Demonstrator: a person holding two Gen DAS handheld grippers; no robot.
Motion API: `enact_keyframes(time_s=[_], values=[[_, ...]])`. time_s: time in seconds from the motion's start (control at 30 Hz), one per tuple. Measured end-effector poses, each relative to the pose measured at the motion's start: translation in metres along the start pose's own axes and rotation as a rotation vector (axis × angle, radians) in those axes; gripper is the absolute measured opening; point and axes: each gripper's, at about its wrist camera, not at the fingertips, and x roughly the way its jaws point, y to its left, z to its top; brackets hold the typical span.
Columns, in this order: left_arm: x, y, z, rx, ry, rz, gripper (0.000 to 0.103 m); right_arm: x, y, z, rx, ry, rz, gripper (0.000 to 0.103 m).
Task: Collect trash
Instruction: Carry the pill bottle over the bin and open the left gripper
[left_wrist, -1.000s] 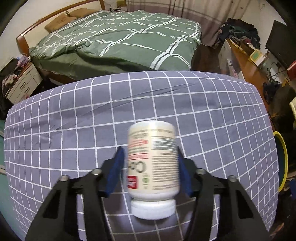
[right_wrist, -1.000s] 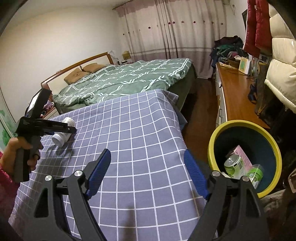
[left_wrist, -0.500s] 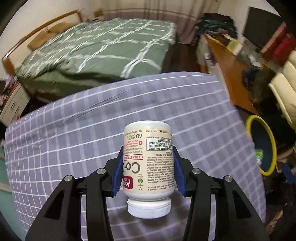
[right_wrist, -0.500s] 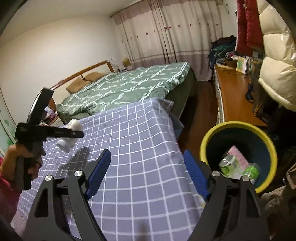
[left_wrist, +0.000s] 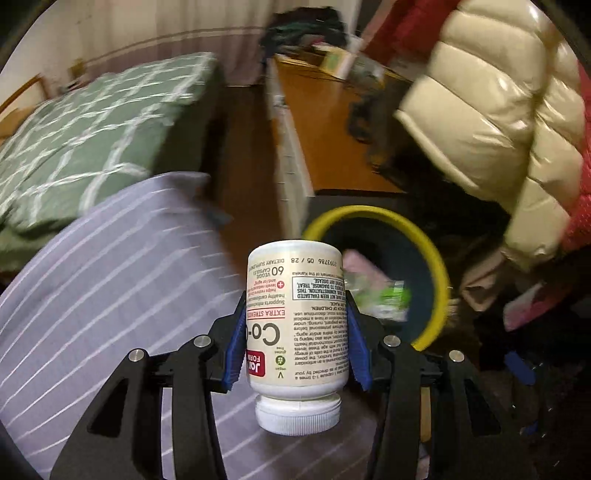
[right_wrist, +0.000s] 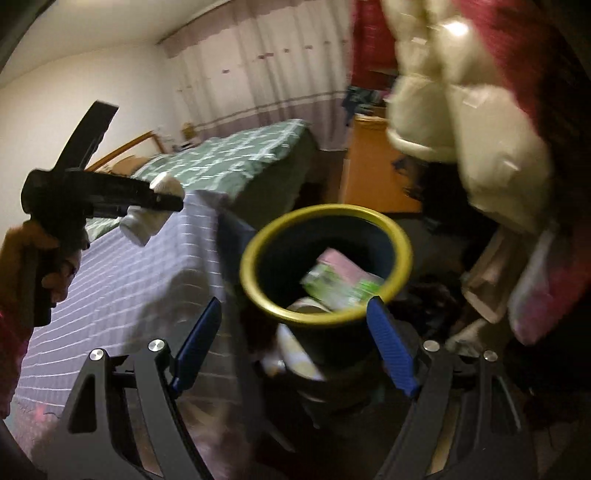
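Left hand-held gripper (left_wrist: 297, 334) is clamping the supplement bottle (left_wrist: 297, 317) across its body, blue pads on both sides, cap toward the camera, base pointing away. A second ago that view was all purple grid bedspread (left_wrist: 110, 295) under the bottle; now I'm swinging it off the bed, and the yellow-rimmed trash bin (left_wrist: 436, 266) is sitting just beyond and to the right of the bottle. So pickup is done, carry is under way, drop not yet made. I'm judging the bottle isn't over the opening yet: the bedspread edge is under it, and the near rim is crossing behind it.

Right hand-held gripper (right_wrist: 295, 343) is standing wide with nothing between its pads. It's also swinging toward the bin (right_wrist: 325, 317) compared with a second ago; the rim now fills the gap between its fingers. From this side I'm seeing the left hand-held gripper (right_wrist: 155, 206) with the white bottle (right_wrist: 147, 221) above the bedspread (right_wrist: 129, 280), left of the bin and clear of the rim.

Bin is already holding trash: a pink box (right_wrist: 340, 264), a green can (right_wrist: 332, 288), something pale below.

Clearances:
- Bed corner is very close to the bin's left side; can't tell if there's a gap, both views are blurred.
- The cream puffer jacket (left_wrist: 498, 122) is hanging above and right of the bin, so I'm favouring an approach from the bed side.
- The wooden dresser (left_wrist: 325, 122) is behind the bin.
- Opening looks wide against the bottle; the rim is the only real snag.
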Motion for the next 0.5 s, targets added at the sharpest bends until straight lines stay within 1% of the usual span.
enact_keyframes(time_s=[0.1,0.17,0.23,0.33,0.37,0.4,0.43,0.47,0.5], values=[[0.027,-0.044,0.013,0.045,0.027,-0.042,0.047,-0.007,-0.028,-0.006,0.053,0.002,-0.033,0.077],[0.046,-0.065,0.019,0.060,0.046,-0.057,0.047,-0.009,-0.042,-0.007,0.080,0.003,-0.049,0.077],[0.065,-0.079,0.025,0.066,0.068,-0.073,0.047,-0.010,-0.051,-0.008,0.102,0.002,-0.056,0.077],[0.088,-0.091,0.029,0.066,0.085,-0.075,0.047,-0.010,-0.056,-0.007,0.113,0.001,-0.059,0.077],[0.093,-0.094,0.029,0.062,0.086,-0.074,0.052,-0.010,-0.057,-0.007,0.116,0.002,-0.057,0.077],[0.098,-0.096,0.029,0.053,0.083,-0.074,0.069,-0.010,-0.057,-0.007,0.117,0.004,-0.056,0.077],[0.101,-0.097,0.029,0.045,0.071,-0.072,0.077,-0.009,-0.057,-0.006,0.119,0.006,-0.053,0.077],[0.101,-0.094,0.029,0.043,0.055,-0.066,0.083,-0.009,-0.056,-0.005,0.119,0.007,-0.054,0.077],[0.099,-0.096,0.029,0.049,0.037,-0.054,0.083,-0.009,-0.056,-0.006,0.121,0.008,-0.054,0.077]])
